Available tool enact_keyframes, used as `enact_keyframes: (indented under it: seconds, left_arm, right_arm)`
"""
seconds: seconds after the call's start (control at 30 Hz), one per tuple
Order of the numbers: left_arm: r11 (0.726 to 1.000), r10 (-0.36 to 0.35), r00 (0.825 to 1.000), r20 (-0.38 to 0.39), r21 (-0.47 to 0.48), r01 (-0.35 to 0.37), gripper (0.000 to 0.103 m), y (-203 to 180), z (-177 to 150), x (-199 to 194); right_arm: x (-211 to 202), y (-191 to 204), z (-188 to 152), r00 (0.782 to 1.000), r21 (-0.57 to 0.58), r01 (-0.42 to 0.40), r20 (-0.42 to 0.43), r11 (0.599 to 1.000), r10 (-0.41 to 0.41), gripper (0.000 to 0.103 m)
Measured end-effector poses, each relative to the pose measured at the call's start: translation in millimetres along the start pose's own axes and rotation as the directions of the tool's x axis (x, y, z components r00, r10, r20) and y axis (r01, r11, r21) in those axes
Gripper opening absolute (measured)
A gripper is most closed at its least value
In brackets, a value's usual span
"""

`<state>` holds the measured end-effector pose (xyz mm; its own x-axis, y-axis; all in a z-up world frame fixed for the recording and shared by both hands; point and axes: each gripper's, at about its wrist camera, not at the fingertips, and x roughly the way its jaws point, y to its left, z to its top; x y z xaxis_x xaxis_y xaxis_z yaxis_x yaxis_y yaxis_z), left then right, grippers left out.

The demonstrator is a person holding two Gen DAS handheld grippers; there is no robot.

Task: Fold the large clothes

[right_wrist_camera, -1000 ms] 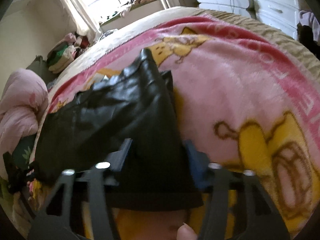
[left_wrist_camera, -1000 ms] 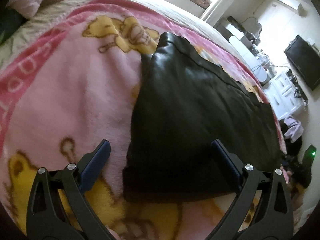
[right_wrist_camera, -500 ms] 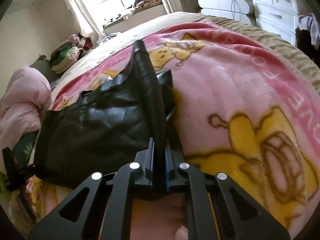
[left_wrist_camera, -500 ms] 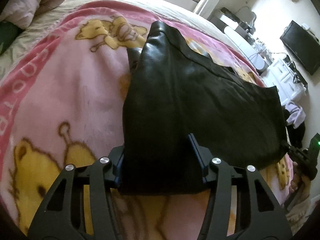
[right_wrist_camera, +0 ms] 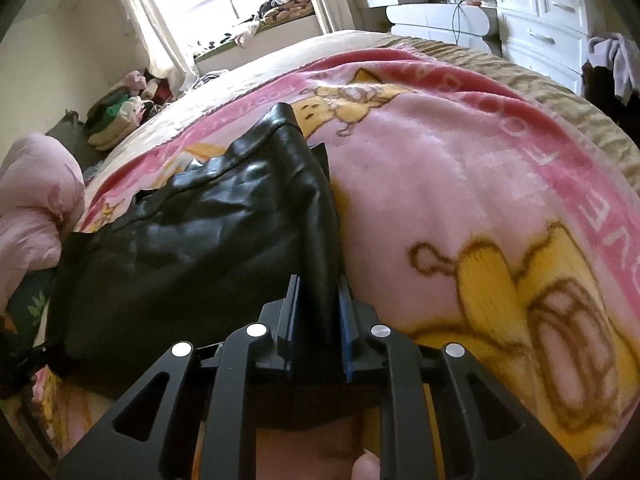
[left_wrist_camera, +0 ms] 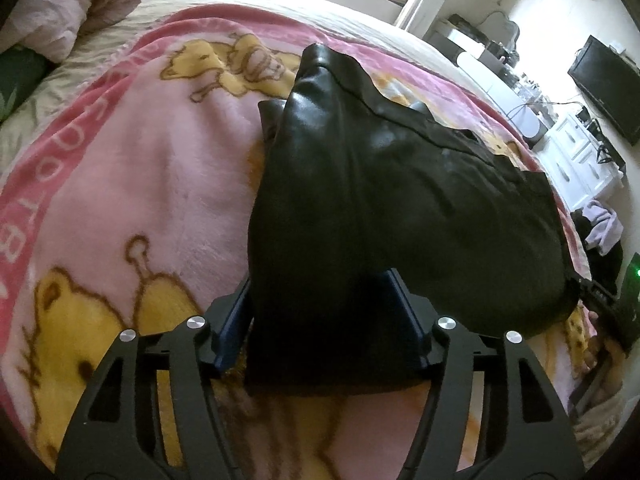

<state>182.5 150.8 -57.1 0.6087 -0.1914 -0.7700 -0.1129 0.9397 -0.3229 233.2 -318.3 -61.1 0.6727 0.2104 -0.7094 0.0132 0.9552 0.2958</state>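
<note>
A black leather garment [left_wrist_camera: 380, 200] lies folded on a pink cartoon blanket [left_wrist_camera: 140, 180] on a bed. My left gripper [left_wrist_camera: 320, 304] is shut on the garment's near edge, with a thick wad of leather between the jaws. In the right wrist view the same garment [right_wrist_camera: 192, 248] stretches to the left. My right gripper [right_wrist_camera: 318, 320] is shut tight on a ridge of its near right edge. Both held edges are raised off the blanket.
A pink duvet [right_wrist_camera: 32, 208] is bunched at the bed's head end. A pile of folded clothes [right_wrist_camera: 120, 120] sits by the window. White drawers [right_wrist_camera: 540, 32] and a wall television [left_wrist_camera: 604, 80] stand beyond the bed. The blanket's right side [right_wrist_camera: 460, 200] is bare.
Both grippers closed on the garment's near edge, the left from wide open. The held edges have lifted and the leather has drawn taut between them.
</note>
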Motion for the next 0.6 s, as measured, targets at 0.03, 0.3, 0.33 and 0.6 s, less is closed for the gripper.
enact_keyframes:
  seconds: [0.03,0.3,0.33,0.6]
  left_arm:
    - [1.0,0.005,1.0,0.003,0.002,-0.005,0.058,-0.1,0.0,0.0]
    - [0.998,0.049,0.999,0.022,0.044,-0.05,0.059,-9.6,-1.0,-7.5]
    - [0.997,0.051,0.998,0.024,0.048,-0.052,0.059,-10.7,-0.7,-8.9]
    - [0.994,0.062,0.997,0.044,0.084,-0.066,0.076,-22.0,0.7,-21.4]
  right_arm:
    - [1.8,0.2,0.5,1.0,-0.001,0.005,0.001,1.0,-0.005,0.018]
    - [-3.5,1.7,1.0,0.999,-0.011,0.03,0.022,0.999,-0.03,0.026]
    - [-4.7,1.6,1.2,0.999,-0.014,0.033,0.021,0.999,-0.032,0.029]
    - [-24.2,10.5,0.5,0.998,-0.035,0.031,0.064,0.999,-0.029,0.07]
